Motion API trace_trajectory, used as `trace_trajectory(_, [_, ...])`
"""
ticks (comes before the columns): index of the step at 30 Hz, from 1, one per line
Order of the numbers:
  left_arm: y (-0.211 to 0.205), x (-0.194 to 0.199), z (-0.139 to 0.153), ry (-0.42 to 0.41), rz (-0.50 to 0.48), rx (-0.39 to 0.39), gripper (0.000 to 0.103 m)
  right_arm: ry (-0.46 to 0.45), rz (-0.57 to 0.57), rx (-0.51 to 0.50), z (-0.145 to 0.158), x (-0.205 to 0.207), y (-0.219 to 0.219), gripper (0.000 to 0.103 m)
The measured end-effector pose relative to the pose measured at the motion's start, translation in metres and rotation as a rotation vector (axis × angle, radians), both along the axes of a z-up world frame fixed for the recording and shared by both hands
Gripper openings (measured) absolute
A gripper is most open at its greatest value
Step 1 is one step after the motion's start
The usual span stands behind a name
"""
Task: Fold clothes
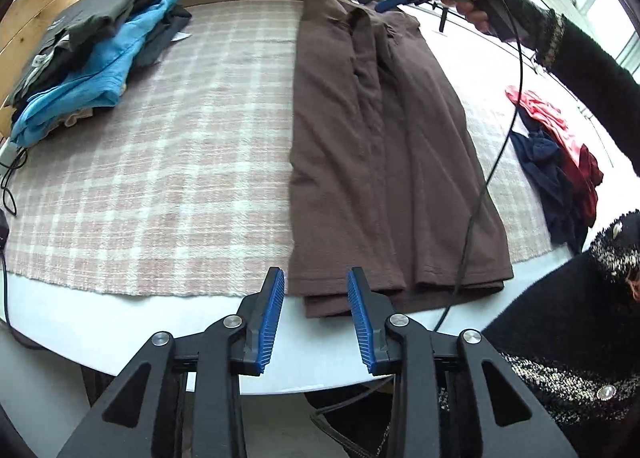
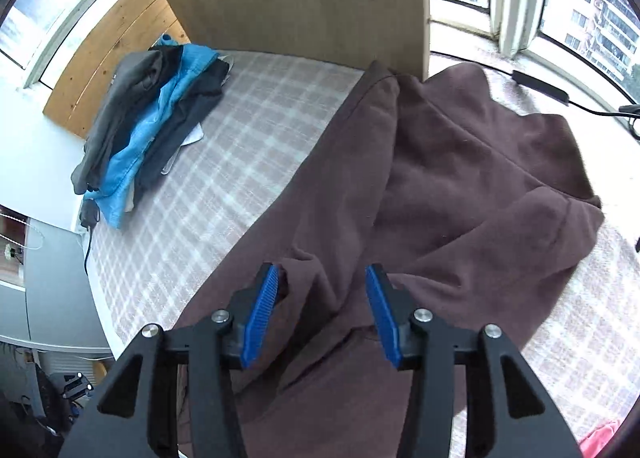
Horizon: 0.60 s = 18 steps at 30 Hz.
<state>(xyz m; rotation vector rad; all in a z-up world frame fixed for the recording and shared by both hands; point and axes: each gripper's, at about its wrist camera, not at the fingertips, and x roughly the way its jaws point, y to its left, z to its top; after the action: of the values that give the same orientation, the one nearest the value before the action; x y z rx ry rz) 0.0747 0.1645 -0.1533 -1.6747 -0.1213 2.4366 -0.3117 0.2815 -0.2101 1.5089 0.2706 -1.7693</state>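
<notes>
The brown garment [image 1: 384,162] lies flat, folded lengthwise into a long strip.

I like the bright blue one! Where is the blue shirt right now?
The bright blue cloth garment sits in the pile of folded clothes at the far left of the checked pink blanket, left of the long brown garment.
</notes>
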Motion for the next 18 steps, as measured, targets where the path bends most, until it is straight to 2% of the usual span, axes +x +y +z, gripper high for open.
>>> trace_trajectory(2, [-0.002,-0.008,-0.003,0.003,0.002,0.006,0.031,0.025,0.048,0.069,-0.014,0.010,-0.014,0.046])
trace_trajectory(4, [0.005,-0.014,-0.013,-0.005,-0.043,-0.005,0.032,0.053,0.086,0.144,-0.026,0.017,-0.024,0.046])
trace_trajectory(7, [0.013,-0.022,-0.032,-0.042,-0.089,-0.034,0.033,0.027,0.080,0.126,-0.028,0.019,-0.024,0.046])
trace_trajectory(8, [0.011,-0.023,-0.038,-0.057,-0.091,-0.038,0.038,0.008,0.068,0.109,-0.027,0.017,-0.022,0.046])
trace_trajectory(11, [0.006,-0.027,-0.044,-0.083,-0.090,0.020,0.040,-0.002,0.046,0.110,-0.030,0.013,-0.021,0.047])
trace_trajectory(13, [0.003,-0.029,-0.048,-0.100,-0.090,0.059,0.038,0.007,0.063,0.116,-0.034,0.016,-0.024,0.047])
trace_trajectory(15, [0.000,-0.032,-0.052,-0.118,-0.089,0.098,0.022,0.029,0.079,0.106,-0.037,0.018,-0.025,0.046])
trace_trajectory(16, [-0.001,-0.034,-0.054,-0.127,-0.088,0.117,0.021,0.042,0.082,0.094,-0.036,0.020,-0.024,0.033])
trace_trajectory(18, [-0.004,-0.036,-0.058,-0.144,-0.088,0.156,0.013,0.063,0.089,0.064,-0.033,0.021,-0.021,0.019])
